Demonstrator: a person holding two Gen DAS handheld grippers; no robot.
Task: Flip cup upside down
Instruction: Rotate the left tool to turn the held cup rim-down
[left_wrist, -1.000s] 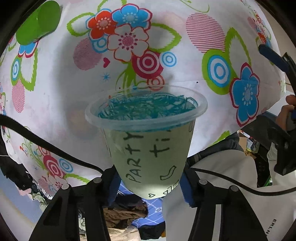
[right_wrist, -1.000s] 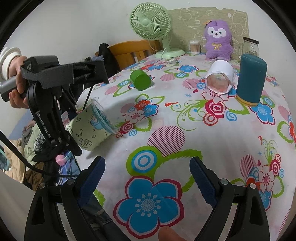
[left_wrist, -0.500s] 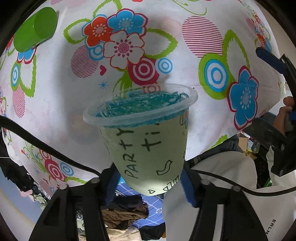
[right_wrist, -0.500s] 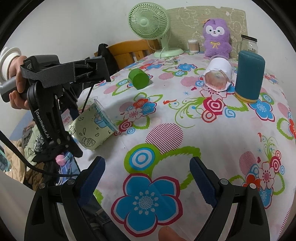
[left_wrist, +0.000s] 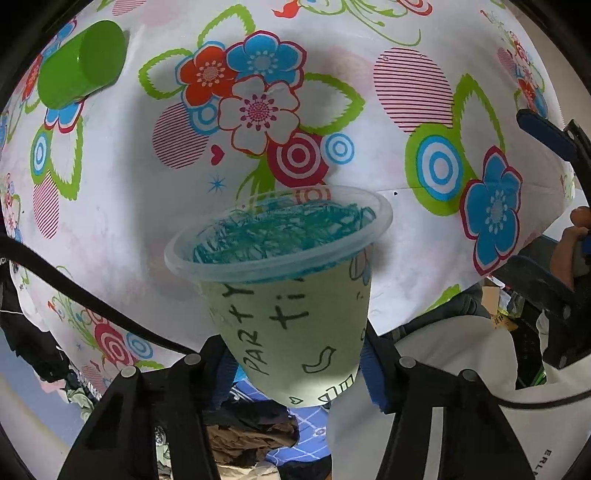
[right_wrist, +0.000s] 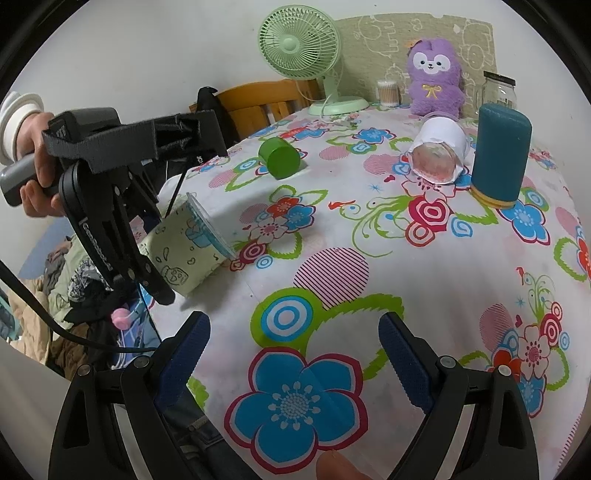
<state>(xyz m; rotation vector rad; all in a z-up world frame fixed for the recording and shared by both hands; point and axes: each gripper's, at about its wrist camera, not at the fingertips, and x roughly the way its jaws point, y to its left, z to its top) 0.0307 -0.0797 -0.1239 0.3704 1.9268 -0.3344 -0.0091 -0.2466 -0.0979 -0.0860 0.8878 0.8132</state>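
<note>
A pale green paper cup (left_wrist: 295, 314) with "PARTY TIME" lettering and a clear plastic lid rim over blue scribble is held in my left gripper (left_wrist: 299, 365), which is shut on its lower body. In the right wrist view the cup (right_wrist: 184, 243) is tilted with its mouth pointing down toward the flowered tablecloth (right_wrist: 388, 258), its rim close to the cloth near the left table edge. My right gripper (right_wrist: 293, 350) is open and empty, hovering over the front of the table.
A green cup (right_wrist: 279, 157) lies on its side behind. A white cup (right_wrist: 439, 155) lies on its side beside an upright teal cylinder (right_wrist: 500, 158). A fan (right_wrist: 306, 48), purple plush toy (right_wrist: 434, 74) and glass jar (right_wrist: 496, 90) stand at the back.
My left gripper has carried the cup forward over the table and tipped its mouth further down toward the cloth. My right gripper has hardly moved.
</note>
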